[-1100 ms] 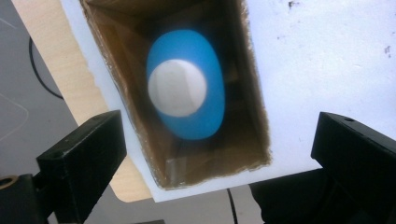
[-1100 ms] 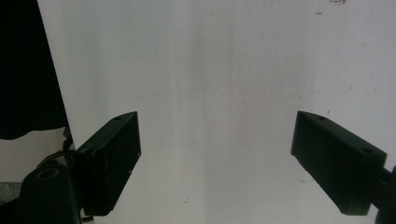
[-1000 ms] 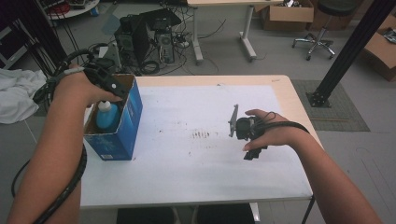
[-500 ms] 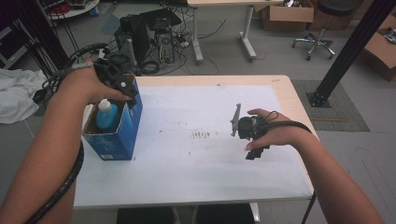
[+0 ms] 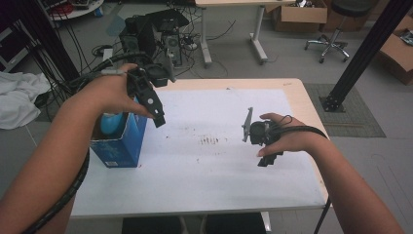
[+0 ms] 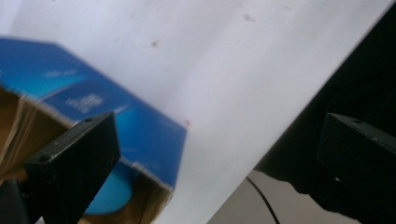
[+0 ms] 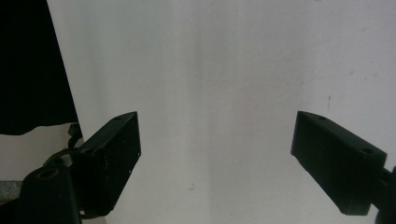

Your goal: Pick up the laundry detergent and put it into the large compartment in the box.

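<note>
Since a second ago we see the left gripper (image 5: 157, 114) lifted clear above the blue box (image 5: 122, 141) — jaws wide, empty; right gripper (image 5: 265, 158) unmoved, jaws wide.

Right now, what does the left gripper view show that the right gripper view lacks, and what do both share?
The left gripper view has the open blue box with a light blue bottle inside, plus the table edge. The right gripper view has bare white tabletop with a dark area at its left. Both look past two black jaws standing wide apart with nothing between them: left gripper, right gripper.
</note>
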A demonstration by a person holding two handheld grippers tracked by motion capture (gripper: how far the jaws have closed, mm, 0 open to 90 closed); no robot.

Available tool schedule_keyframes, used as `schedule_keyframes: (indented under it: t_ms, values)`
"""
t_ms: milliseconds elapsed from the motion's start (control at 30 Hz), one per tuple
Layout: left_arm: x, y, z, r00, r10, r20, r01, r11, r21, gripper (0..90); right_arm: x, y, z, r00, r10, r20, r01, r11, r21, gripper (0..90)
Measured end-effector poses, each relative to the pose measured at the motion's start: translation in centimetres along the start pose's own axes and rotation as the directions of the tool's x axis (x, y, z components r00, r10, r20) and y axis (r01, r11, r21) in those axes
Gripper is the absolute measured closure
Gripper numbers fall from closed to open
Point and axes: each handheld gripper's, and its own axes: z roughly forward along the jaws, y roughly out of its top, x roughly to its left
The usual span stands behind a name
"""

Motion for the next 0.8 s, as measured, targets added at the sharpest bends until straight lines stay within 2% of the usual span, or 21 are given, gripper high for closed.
schedule_keyframes:
  t_ms: [133, 267, 400, 500, 567, 600, 633, 700, 800]
  values:
    - [-1.3, 0.5, 0.5, 0.9959, 0.088, 0.020, -0.088, 0.9961, -0.009, 0.1, 0.2, 0.0, -0.2, 1.0000, -0.002, -0.001, 0.002, 1.000, 0.002, 15.9]
    - [-2.3, 0.9, 1.1, 0.9818, 0.187, 0.034, -0.187, 0.9824, 0.002, 0.1, 0.3, -0.2, -0.4, 1.0000, -0.001, 0.002, 0.001, 1.000, 0.010, 16.0]
    - [-3.3, 1.4, 1.7, 0.9581, 0.281, 0.056, -0.281, 0.9596, 0.004, 0.1, 0.4, -0.5, -0.8, 1.0000, 0.004, 0.008, -0.004, 1.000, 0.008, 15.9]
    - [-4.2, 1.6, 2.2, 0.9344, 0.351, 0.062, -0.352, 0.9360, 0.010, 0.1, 0.4, -0.7, -1.0, 0.9999, 0.012, 0.009, -0.012, 1.000, 0.005, 15.9]
    - [-4.8, 1.8, 2.5, 0.9156, 0.396, 0.067, -0.399, 0.9169, 0.020, 0.0, 0.3, -0.9, -1.1, 0.9998, 0.012, 0.013, -0.012, 1.000, -0.002, 15.9]
    - [-5.1, 1.8, 2.6, 0.9033, 0.425, 0.061, -0.427, 0.9042, 0.021, 0.0, 0.3, -0.9, -1.1, 0.9998, 0.011, 0.016, -0.011, 1.000, -0.002, 15.9]
    - [-5.3, 1.9, 2.7, 0.8940, 0.443, 0.065, -0.446, 0.8950, 0.023, 0.1, 0.2, -1.0, -1.2, 0.9998, 0.014, 0.011, -0.014, 1.000, -0.004, 16.0]
    - [-5.6, 2.0, 3.0, 0.8840, 0.462, 0.074, -0.465, 0.8847, 0.034, 0.1, 0.0, -1.1, -1.1, 0.9998, 0.014, 0.014, -0.013, 1.000, -0.006, 15.8]
    - [-6.0, 2.2, 3.4, 0.8742, 0.478, 0.083, -0.483, 0.8749, 0.041, 0.1, -0.1, -1.0, -1.1, 0.9998, 0.019, 0.010, -0.019, 1.000, -0.004, 15.9]
